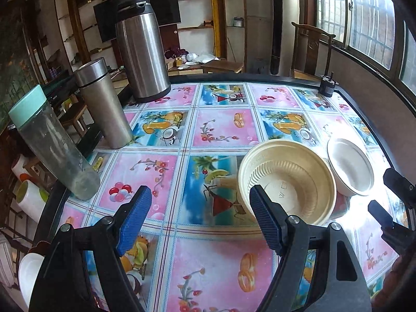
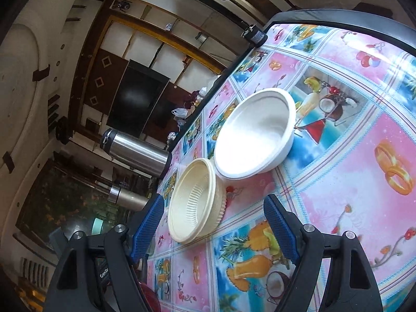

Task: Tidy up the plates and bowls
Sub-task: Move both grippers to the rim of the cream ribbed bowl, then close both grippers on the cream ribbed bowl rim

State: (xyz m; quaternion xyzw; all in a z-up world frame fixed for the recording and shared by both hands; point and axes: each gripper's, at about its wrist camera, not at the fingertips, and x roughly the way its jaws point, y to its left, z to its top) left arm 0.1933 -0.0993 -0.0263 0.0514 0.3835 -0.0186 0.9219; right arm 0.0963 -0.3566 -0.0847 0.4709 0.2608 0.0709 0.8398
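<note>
A cream ribbed bowl (image 1: 286, 182) stands upright on the patterned tablecloth, and a white bowl (image 1: 349, 167) sits right beside it on the right. My left gripper (image 1: 200, 202) is open just short of the cream bowl. Its right finger overlaps the bowl's near rim in this view, and nothing is between the pads. My right gripper (image 1: 387, 197) shows at the right edge, close to the white bowl. In the right wrist view, which is rolled, my right gripper (image 2: 213, 208) is open and holds nothing. The cream bowl (image 2: 193, 202) lies just ahead of it, with the white bowl (image 2: 256, 132) farther on.
A tall steel thermos (image 1: 141, 49), a smaller steel flask (image 1: 104, 104) and a clear bottle with a mint lid (image 1: 49, 143) line the table's left side. A small black object (image 1: 328, 85) stands at the far edge. A wooden chair (image 1: 312, 46) is behind the table.
</note>
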